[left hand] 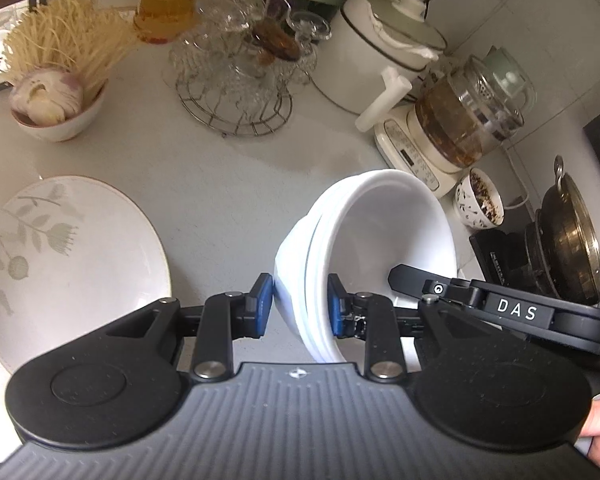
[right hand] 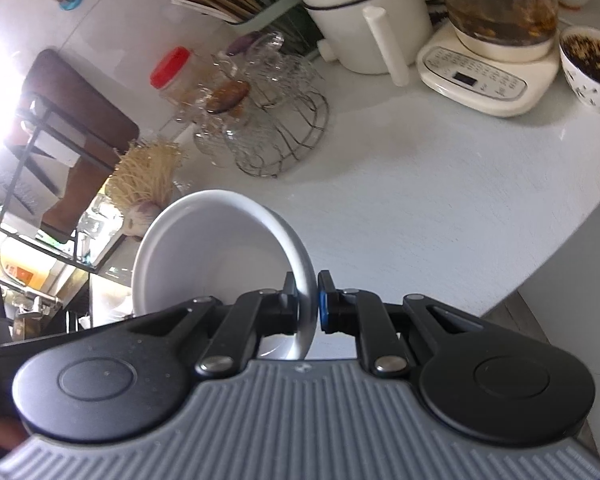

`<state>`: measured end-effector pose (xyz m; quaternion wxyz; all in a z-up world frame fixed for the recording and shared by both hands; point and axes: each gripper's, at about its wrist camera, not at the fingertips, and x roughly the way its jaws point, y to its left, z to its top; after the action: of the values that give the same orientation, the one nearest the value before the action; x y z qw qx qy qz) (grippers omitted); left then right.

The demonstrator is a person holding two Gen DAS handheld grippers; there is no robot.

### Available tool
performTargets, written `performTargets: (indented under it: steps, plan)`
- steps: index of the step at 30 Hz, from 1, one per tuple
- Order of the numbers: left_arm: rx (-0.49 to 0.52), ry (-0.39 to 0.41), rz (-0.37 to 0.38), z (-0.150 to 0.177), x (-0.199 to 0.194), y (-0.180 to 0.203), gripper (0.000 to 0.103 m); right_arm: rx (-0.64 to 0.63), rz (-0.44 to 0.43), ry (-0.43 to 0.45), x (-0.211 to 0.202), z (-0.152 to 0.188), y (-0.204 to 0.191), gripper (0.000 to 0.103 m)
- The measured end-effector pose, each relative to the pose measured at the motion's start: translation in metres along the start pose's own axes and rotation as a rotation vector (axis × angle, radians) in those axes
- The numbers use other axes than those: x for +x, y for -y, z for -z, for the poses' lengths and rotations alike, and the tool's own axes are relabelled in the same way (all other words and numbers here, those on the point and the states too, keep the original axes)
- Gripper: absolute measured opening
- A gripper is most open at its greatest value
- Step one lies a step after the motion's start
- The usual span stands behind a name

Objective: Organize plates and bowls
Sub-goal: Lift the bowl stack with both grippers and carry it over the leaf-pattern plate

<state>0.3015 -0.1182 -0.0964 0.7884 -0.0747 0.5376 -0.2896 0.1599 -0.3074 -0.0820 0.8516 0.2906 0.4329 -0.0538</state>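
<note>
The stack of white bowls (left hand: 364, 248) is plain, glossy, tilted and held clear above the pale counter (left hand: 228, 184) — left gripper (left hand: 300, 304) clamps its wall, right gripper (right hand: 309, 300) pinches the inner bowl's rim. A floral plate (left hand: 72, 256) lies near the counter's left edge.

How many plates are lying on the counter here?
1: a round white plate with grey floral print, flat on the counter, far left. Others may be out of view.

Pale speckled countertop (left hand: 220, 184); on it lay a floral plate (left hand: 72, 256), a garlic bowl (left hand: 56, 116), a wire rack of glassware (left hand: 236, 108), a white pot (left hand: 380, 56), a kettle base (left hand: 416, 152).
</note>
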Motion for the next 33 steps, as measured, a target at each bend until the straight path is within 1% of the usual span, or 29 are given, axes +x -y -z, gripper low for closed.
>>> performTargets:
  steps: [4, 12, 18, 21, 25, 29, 33]
  plan:
    - [-0.008, 0.023, -0.006, -0.001, -0.013, -0.007, 0.033, -0.031, -0.011, 0.005, 0.001, -0.001, -0.014, 0.013]
    - [-0.039, 0.053, -0.018, 0.0, -0.028, -0.032, 0.033, -0.061, -0.029, -0.024, 0.013, 0.0, -0.037, 0.013]
    - [-0.059, 0.09, -0.045, 0.001, -0.041, -0.054, 0.033, -0.107, -0.045, -0.039, 0.027, 0.002, -0.061, 0.013]
    - [-0.084, 0.1, -0.049, 0.002, -0.045, -0.069, 0.033, -0.122, -0.049, -0.052, 0.035, 0.003, -0.072, 0.012]
    - [-0.108, 0.1, -0.061, -0.001, -0.048, -0.087, 0.033, -0.129, -0.052, -0.065, 0.047, 0.006, -0.087, 0.012]
    - [-0.091, 0.106, -0.084, -0.004, -0.051, -0.099, 0.033, -0.129, -0.05, -0.08, 0.058, 0.009, -0.098, 0.013]
    - [-0.115, 0.081, -0.075, -0.001, -0.046, -0.118, 0.033, -0.119, -0.021, -0.113, 0.07, 0.014, -0.107, 0.013]
